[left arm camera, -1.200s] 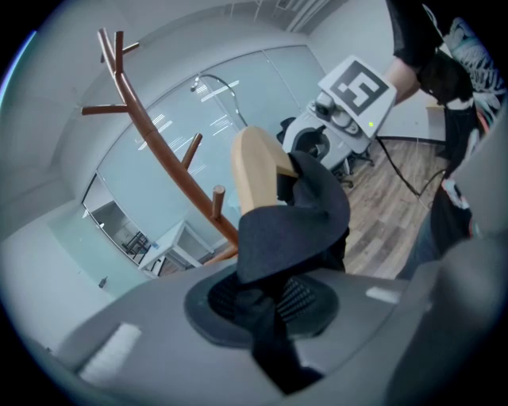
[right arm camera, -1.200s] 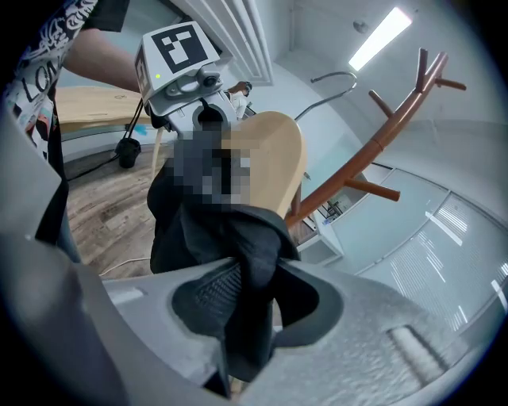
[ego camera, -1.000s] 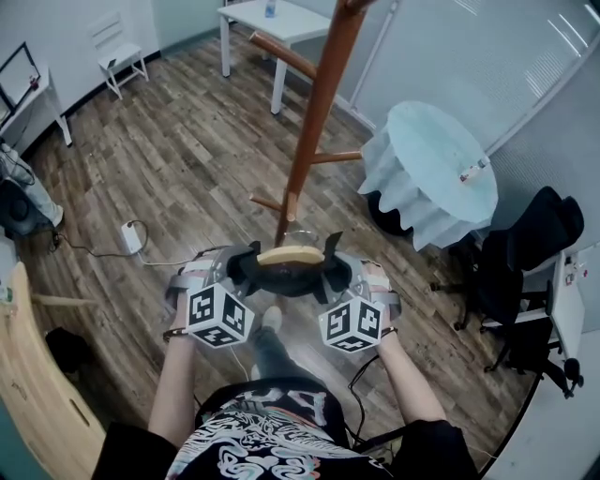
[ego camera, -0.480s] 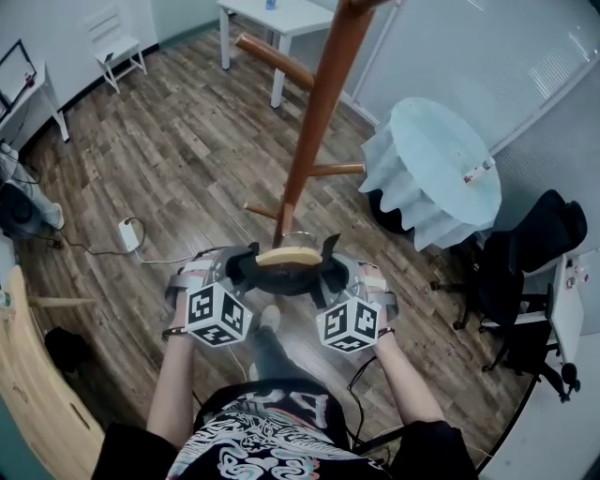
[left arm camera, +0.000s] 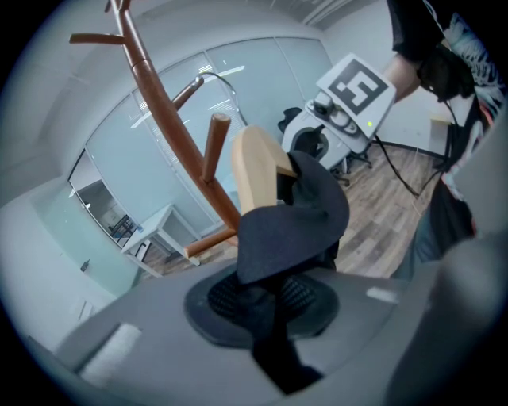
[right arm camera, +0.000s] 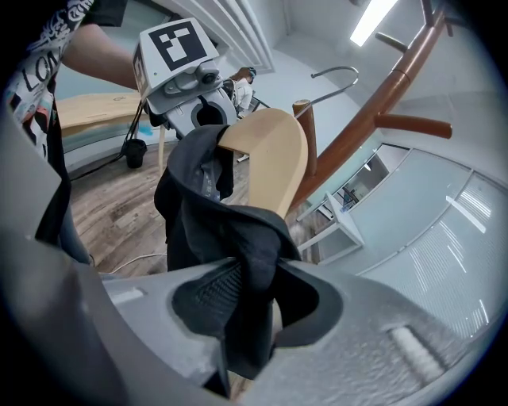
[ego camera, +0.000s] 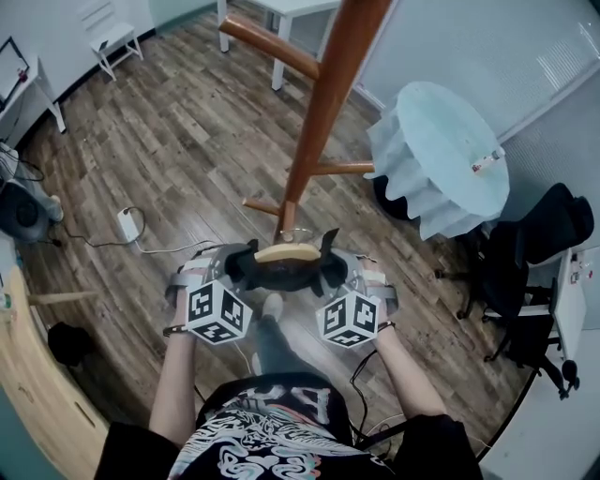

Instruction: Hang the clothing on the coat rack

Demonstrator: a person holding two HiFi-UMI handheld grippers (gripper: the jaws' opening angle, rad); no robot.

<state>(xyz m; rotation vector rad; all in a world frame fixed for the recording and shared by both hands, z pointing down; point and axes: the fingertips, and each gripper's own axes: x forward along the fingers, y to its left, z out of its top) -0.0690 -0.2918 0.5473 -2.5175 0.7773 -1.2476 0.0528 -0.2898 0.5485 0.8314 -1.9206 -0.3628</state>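
A light wooden hanger [ego camera: 286, 253] with black clothing [ego camera: 281, 275] draped on it is held level between my two grippers, just in front of the person's body. My left gripper [ego camera: 234, 267] is shut on the clothing's left end [left arm camera: 290, 230]. At the right end [right arm camera: 206, 214] my right gripper [ego camera: 333, 267] is shut on the fabric too. The hanger's metal hook [left arm camera: 218, 79] points up toward the brown wooden coat rack [ego camera: 323, 103], which stands right ahead. One long peg [ego camera: 267, 47] sticks out to the left, with short pegs [ego camera: 342, 169] lower down.
A round table under a pale blue cloth [ego camera: 441, 159] stands right of the rack, with a black office chair [ego camera: 530, 253] beyond it. A white table [ego camera: 300, 9] and white chair [ego camera: 103, 33] are far back. A power adapter and cable [ego camera: 129, 225] lie on the wooden floor at left.
The coat rack has come nearer and larger in the head view as the person moved toward it. Both grippers keep the same hold on the clothing and hanger.
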